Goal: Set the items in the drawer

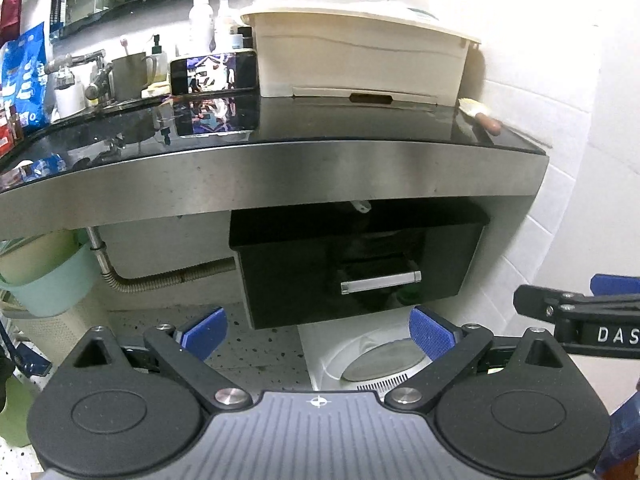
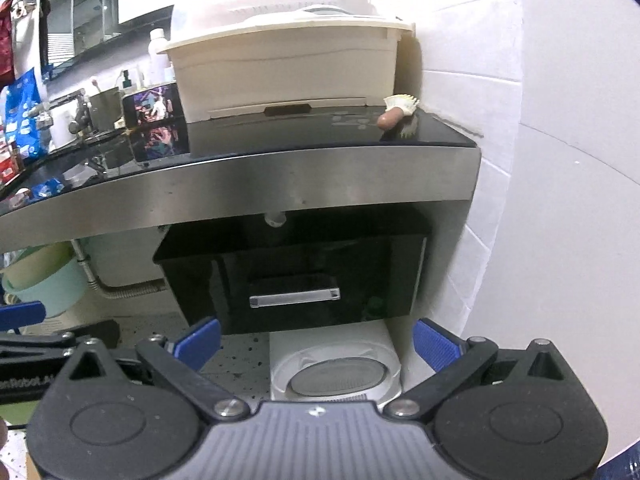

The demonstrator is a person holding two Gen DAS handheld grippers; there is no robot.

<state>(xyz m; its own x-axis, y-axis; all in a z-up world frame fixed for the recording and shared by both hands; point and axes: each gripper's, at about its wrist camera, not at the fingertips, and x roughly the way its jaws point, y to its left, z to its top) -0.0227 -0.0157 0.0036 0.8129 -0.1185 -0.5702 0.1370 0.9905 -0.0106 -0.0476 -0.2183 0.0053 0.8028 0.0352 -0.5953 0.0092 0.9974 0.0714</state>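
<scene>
So both claws hang low in front of the black drawer, empty — left claw spread wide, right claw spread wide too, nothing between the blue pads. Drawer sits under the steel-edged bench, looks shut or nearly so, silver handle facing out, well apart from either claw. Likely item to stow: the brush at the bench's far right corner by the wall, beside the cream bin. Which items are meant I cannot tell.

Risks, as a guess: handle is thin and glossy — a shallow pinch could slip off mid-pull. White appliance stands on the floor right below the drawer, so a low approach could knock it. Claws are close side by side, may clash. Reaching for the brush could bump the bin or the propped phone.
</scene>
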